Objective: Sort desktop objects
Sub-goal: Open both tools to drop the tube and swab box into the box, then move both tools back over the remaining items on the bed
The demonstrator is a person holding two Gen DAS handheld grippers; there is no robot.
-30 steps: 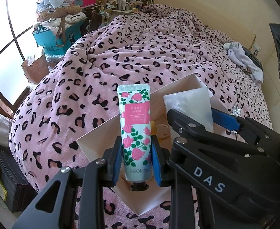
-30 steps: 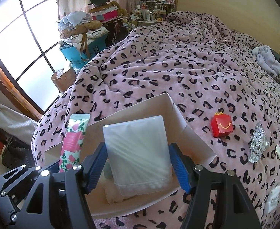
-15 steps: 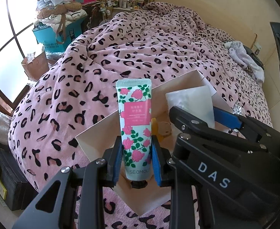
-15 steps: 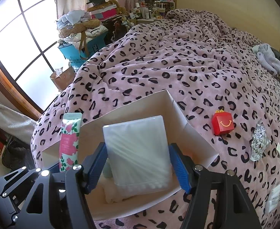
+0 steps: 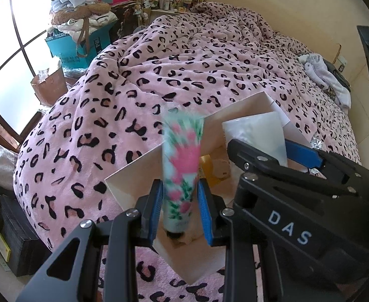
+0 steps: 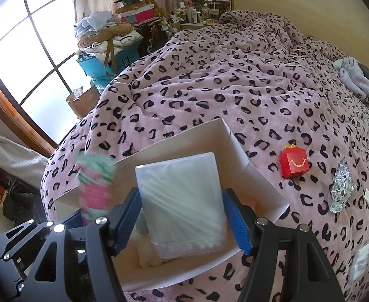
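My left gripper (image 5: 179,209) has opened; the rose-printed hand cream tube (image 5: 182,166) is motion-blurred between its blue pads, dropping cap-down into the white cardboard box (image 5: 134,173). The tube also shows blurred at the box's left in the right wrist view (image 6: 95,188). My right gripper (image 6: 184,221) is shut on a clear plastic case of cotton swabs (image 6: 182,201), held over the same box (image 6: 265,188). Small items lie on the box floor.
The box sits on a pink leopard-print blanket (image 6: 234,75). A red Happy Meal toy box (image 6: 294,162), a crinkled foil wrapper (image 6: 340,188) and small white packets (image 6: 359,264) lie to the right. Clutter and a teal bag (image 5: 78,47) stand by the window.
My left gripper's jaws have spread and the hand cream tube has slipped down, now blurred in motion. The right gripper still holds the swab case in place.
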